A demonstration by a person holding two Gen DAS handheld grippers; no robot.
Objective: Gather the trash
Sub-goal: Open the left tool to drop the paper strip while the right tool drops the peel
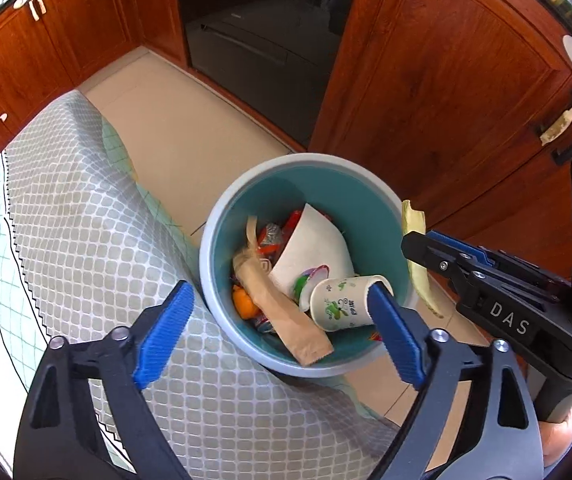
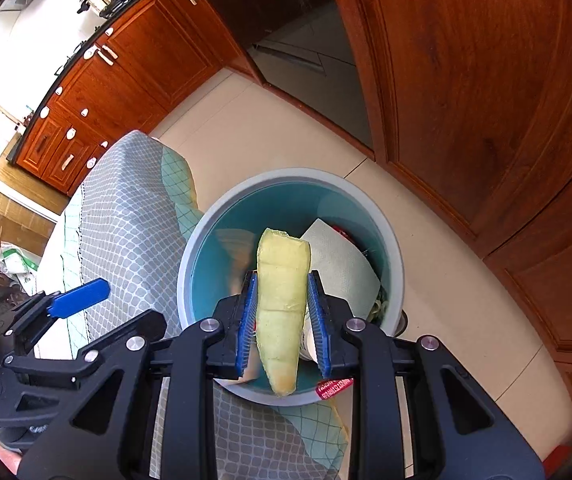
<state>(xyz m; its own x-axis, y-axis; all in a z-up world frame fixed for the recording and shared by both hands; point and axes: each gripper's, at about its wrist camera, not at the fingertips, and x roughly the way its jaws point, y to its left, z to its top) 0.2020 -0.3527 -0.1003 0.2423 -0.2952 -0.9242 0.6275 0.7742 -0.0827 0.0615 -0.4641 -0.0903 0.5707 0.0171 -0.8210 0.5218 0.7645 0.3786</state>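
A grey bin with a teal inside (image 1: 245, 196) stands on the floor by the table edge and holds a paper cup (image 1: 342, 300), a white napkin (image 1: 314, 244), a brown paper sleeve (image 1: 286, 312) and wrappers. My left gripper (image 1: 281, 324) is open and empty above the bin's near rim. My right gripper (image 2: 281, 312) is shut on a pale yellow melon peel (image 2: 281, 300) and holds it over the bin (image 2: 390, 232). The peel (image 1: 416, 256) and the right gripper (image 1: 446, 256) also show at the right of the left wrist view.
A table with a grey-and-white patterned cloth (image 1: 85, 240) lies left of the bin. Wooden cabinets (image 1: 446, 80) and a wooden door (image 2: 486, 100) stand behind, with a dark opening (image 1: 261, 32) between. The floor is beige tile (image 2: 466, 300).
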